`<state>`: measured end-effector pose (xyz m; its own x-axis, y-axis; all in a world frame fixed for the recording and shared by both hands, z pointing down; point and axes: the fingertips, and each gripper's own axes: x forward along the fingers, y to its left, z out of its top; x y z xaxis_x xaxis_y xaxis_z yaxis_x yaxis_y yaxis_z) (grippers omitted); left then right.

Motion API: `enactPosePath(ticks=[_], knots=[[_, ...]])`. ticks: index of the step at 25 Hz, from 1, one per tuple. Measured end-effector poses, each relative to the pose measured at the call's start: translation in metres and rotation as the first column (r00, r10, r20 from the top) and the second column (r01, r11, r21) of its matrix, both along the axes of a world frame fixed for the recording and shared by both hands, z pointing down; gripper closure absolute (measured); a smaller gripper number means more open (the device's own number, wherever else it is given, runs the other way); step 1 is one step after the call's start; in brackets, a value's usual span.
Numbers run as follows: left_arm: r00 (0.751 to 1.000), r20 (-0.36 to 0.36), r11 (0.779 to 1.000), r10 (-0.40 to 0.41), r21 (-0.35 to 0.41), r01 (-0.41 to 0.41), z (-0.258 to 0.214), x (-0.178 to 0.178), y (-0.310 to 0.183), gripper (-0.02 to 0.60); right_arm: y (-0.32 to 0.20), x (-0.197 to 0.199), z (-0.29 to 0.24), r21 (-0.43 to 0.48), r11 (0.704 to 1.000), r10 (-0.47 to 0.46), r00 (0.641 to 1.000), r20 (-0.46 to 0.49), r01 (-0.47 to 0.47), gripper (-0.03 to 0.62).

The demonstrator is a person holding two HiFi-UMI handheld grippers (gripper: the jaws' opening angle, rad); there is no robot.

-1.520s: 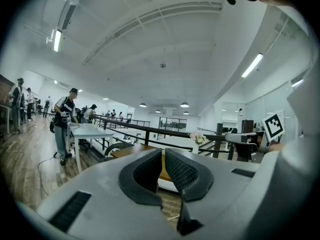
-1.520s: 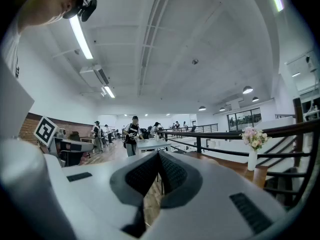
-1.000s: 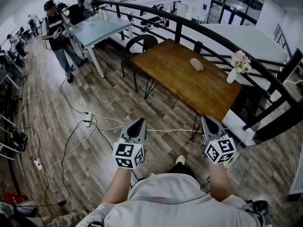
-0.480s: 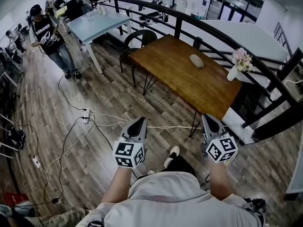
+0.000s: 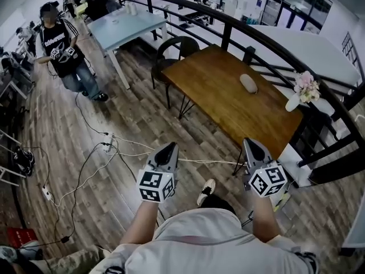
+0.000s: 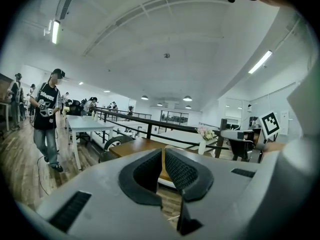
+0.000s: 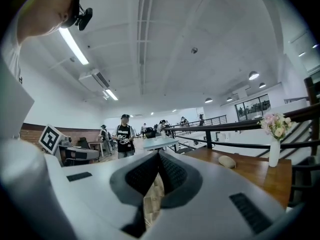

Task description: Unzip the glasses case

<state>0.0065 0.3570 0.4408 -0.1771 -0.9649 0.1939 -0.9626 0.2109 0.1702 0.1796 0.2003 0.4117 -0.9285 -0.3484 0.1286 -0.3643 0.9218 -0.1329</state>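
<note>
1. Both the left gripper (image 5: 169,149) and the right gripper (image 5: 251,146) were clenched empty, well short of the wooden table (image 5: 217,93).
2. The glasses case (image 5: 248,83) lay there untouched; unzipping had apparently not begun.

Glasses case (image 5: 248,83), wooden table (image 5: 214,90) slightly nearer.

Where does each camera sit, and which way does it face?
Head view: on the head, facing steeply down at wooden table; forearms, left tool, right tool show.
Left gripper view: on left tool, facing along its shut jaws toward table.
Right gripper view: on right tool, same way.
Head and right views share the glasses case.
</note>
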Motion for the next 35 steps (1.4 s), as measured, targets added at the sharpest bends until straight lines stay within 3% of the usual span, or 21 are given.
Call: enactPosePath(ticks=[10,15,22,28,35], knots=[[0.999,0.043,0.999,0.023,0.027,-0.025,-0.04,-0.046,-0.143,0.551,-0.136,-0.044,-0.014,-0.042,0.999,0.003,1.0,0.0,-0.003,0.543],[0.999,0.039,0.999,0.028,0.021,-0.029,-0.033,-0.04,-0.201,0.551,-0.198,-0.036,-0.006,-0.067,0.998,0.017,1.0,0.002,-0.016,0.543],[0.999,0.01,0.999,0.04,-0.025,-0.04,-0.019,-0.069,-0.258,0.551,-0.252,-0.045,0.008,-0.085,0.994,0.062,0.998,-0.009,-0.062,0.543],[0.987,-0.008,0.987,0.159,-0.029,-0.159,-0.009,-0.066,-0.329,0.551,-0.303,-0.026,0.021,-0.114,0.976,0.186,0.982,-0.023,-0.187,0.543],[0.939,-0.031,0.939,0.342,-0.029,-0.343,0.001,-0.095,-0.425,0.551,-0.354,-0.039,0.026,-0.11,0.924,0.362,0.93,-0.063,-0.367,0.543]])
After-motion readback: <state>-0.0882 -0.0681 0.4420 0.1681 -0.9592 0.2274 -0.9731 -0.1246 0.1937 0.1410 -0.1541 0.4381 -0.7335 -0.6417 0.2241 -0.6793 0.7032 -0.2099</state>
